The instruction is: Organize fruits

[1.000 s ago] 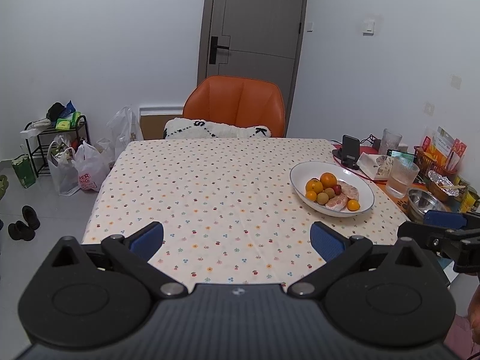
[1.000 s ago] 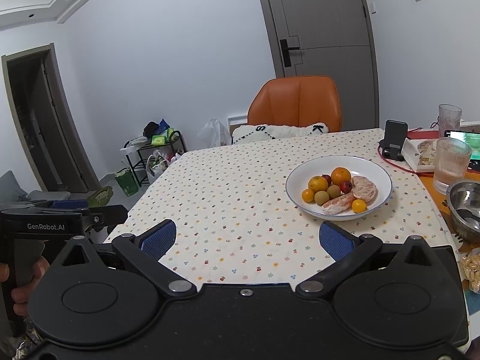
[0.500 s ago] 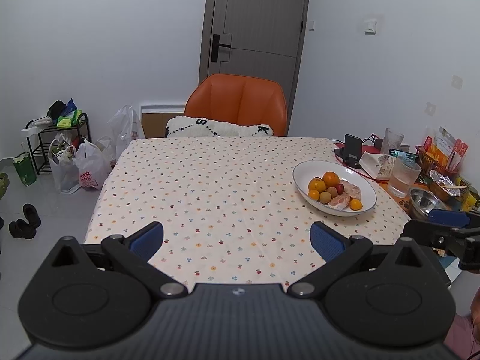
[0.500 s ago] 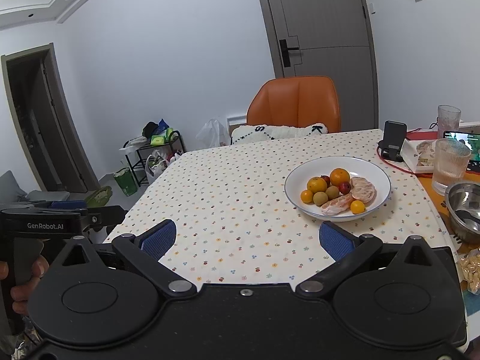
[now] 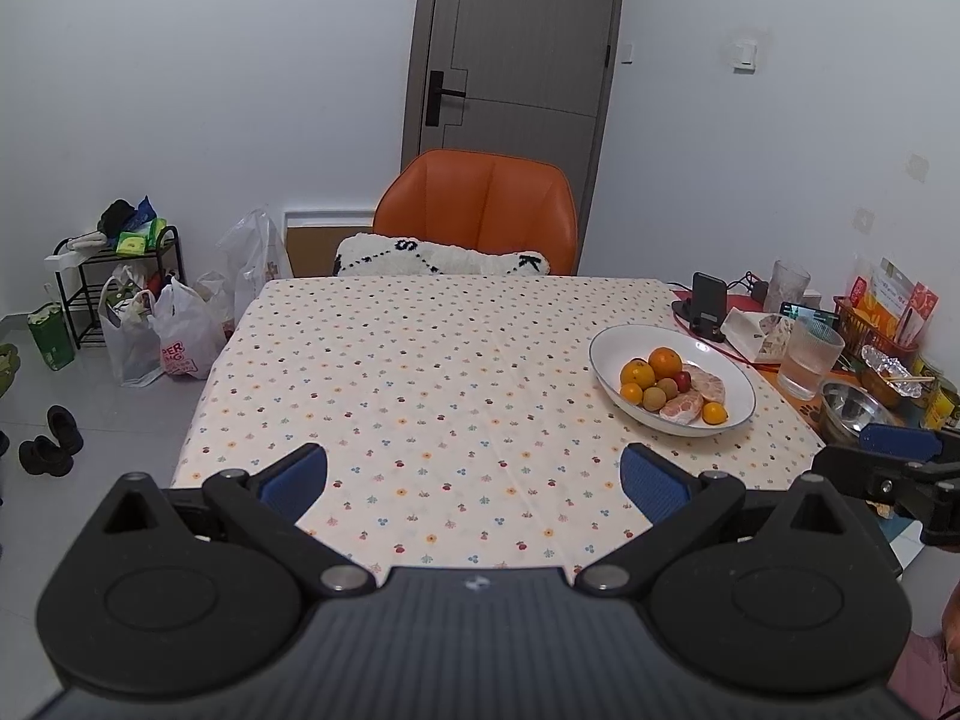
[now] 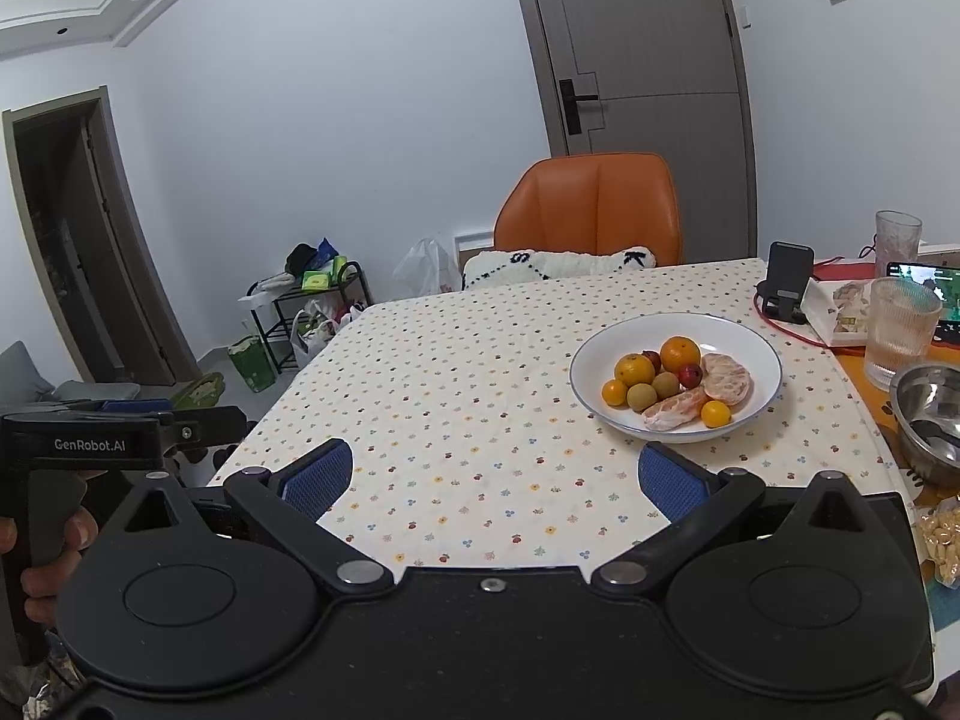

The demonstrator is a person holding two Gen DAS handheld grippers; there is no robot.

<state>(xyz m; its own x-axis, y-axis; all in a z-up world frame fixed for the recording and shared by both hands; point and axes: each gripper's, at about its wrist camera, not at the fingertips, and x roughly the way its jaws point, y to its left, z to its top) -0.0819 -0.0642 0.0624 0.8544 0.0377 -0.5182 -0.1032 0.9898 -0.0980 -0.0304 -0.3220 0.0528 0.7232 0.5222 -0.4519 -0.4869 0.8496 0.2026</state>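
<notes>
A white bowl (image 5: 612, 343) (image 6: 750, 336) sits on the right half of the flower-print tablecloth (image 5: 432, 372) (image 6: 468, 384). It holds oranges (image 5: 665, 362) (image 6: 680, 354), small yellow fruits, brownish round fruits, small red fruits and peeled citrus pieces (image 6: 727, 378). My left gripper (image 5: 474, 477) hovers open over the table's near edge, well short and left of the bowl. My right gripper (image 6: 492, 474) is open too, near the front edge, with the bowl ahead to its right. Neither holds anything.
An orange chair (image 5: 480, 210) with a white cushion stands at the far side. Right of the bowl are a glass (image 6: 900, 330), a steel bowl (image 6: 930, 414), a phone stand (image 5: 708, 300) and snack packs. Bags and a rack (image 5: 120, 300) stand on the floor at left.
Both grippers have drifted back slightly from the table, so the bowl looks a little farther off. Both stay open and nothing on the table has moved.
</notes>
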